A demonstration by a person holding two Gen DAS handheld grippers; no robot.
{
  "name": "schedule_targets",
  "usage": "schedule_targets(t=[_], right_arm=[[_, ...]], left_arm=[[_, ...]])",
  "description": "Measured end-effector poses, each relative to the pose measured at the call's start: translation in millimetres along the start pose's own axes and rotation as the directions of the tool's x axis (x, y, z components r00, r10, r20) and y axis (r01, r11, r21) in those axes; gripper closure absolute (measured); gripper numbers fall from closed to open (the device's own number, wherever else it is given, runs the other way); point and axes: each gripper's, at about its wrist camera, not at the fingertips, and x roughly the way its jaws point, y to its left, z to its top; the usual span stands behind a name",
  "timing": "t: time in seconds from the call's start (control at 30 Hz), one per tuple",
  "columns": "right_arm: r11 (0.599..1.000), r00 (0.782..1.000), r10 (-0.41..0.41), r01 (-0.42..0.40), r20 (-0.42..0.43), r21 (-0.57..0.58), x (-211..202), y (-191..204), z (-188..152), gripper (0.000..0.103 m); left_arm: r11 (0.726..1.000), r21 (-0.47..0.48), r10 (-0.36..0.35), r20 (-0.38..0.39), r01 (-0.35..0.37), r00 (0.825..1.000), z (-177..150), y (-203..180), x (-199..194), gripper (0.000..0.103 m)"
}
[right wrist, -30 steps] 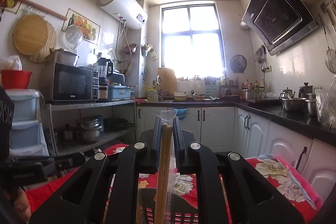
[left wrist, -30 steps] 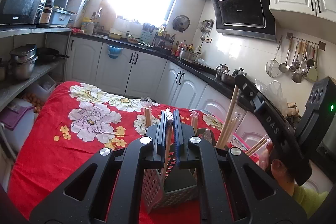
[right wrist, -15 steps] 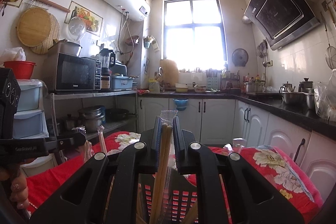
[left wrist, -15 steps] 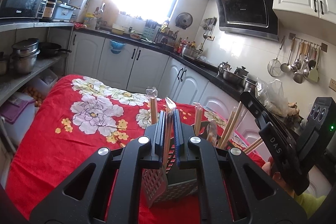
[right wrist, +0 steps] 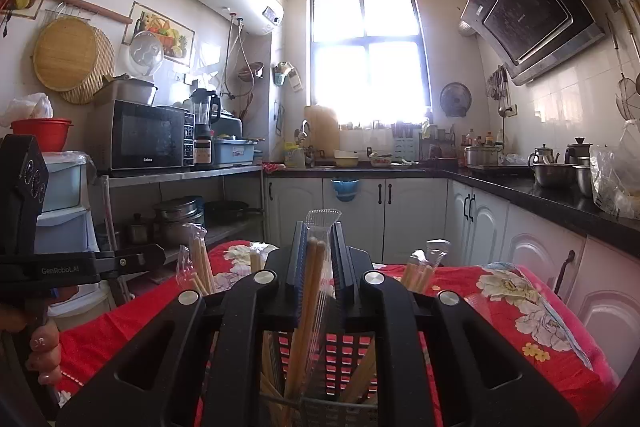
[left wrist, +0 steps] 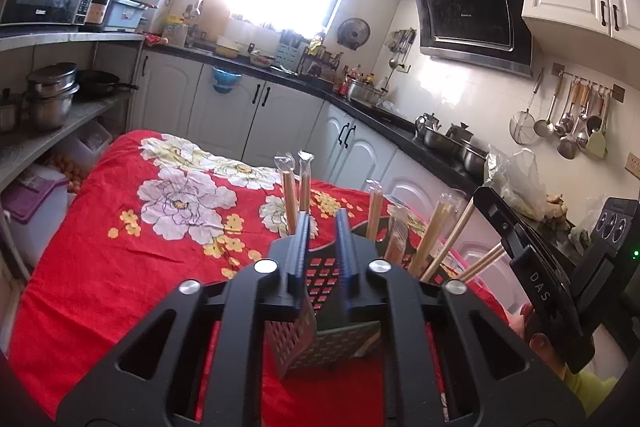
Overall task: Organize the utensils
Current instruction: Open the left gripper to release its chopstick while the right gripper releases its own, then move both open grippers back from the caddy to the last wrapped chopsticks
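Chopsticks, in clear wrappers, are what both cameras look at, all standing in one grey slotted basket on a red flowered cloth. In the left wrist view, going left to right, two wrapped pairs rise side by side at about twelve o'clock from the basket, one more leans at one o'clock, then a cluster of about three sticks slants out toward two o'clock; the exact count in that cluster is hard to tell. The left gripper sits just above the basket's near rim with its jaws opening, a narrow gap showing between the blue pads and nothing in that gap. The person's right hand and its black tool show at four o'clock.

In the right wrist view, the person's left hand grips its tool at nine o'clock. One wrapped bundle stands at ten o'clock of the basket, another at two o'clock. The right gripper has its jaws nearly together, with one wrapped pair of chopsticks between the pads, its lower end down inside the basket; the sticks lie against the left pad, and I cannot tell whether the right pad presses the wrapper.
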Motion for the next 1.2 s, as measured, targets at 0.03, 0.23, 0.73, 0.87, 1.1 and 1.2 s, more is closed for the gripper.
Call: schedule_targets(t=[0.03, 0.23, 0.73, 0.87, 1.1, 1.2], right_arm=[[1.0, 1.0, -0.001, 0.001, -0.001, 0.003, -2, -1, -1, 0.09], [1.0, 1.0, -0.009, 0.009, -0.011, 0.018, -12, -6, -3, 0.09], [0.999, 0.999, -0.005, 0.008, -0.048, 0.052, -28, -10, -7, 0.068], [0.998, 0.998, -0.005, 0.008, -0.055, 0.065, -33, -10, -9, 0.064], [0.996, 0.997, 0.001, 0.006, -0.079, 0.094, -44, -12, -12, 0.053], [0.993, 0.995, 0.006, 0.006, -0.104, 0.116, -48, -13, -14, 0.045]], left_arm=[[1.0, -0.001, 0.0, -0.001, 0.0, 1.0, -1, 0, -1, 0.091], [1.0, -0.004, -0.003, -0.013, 0.003, 1.0, -6, -3, -6, 0.085], [0.999, -0.033, 0.004, -0.074, -0.006, 0.997, -25, -3, -16, 0.065], [0.999, -0.039, 0.003, -0.087, -0.007, 0.996, -31, -3, -18, 0.06], [0.998, -0.053, 0.009, -0.11, -0.015, 0.994, -40, -4, -24, 0.035], [0.998, -0.06, 0.007, -0.115, -0.014, 0.993, -43, -5, -28, 0.025]])
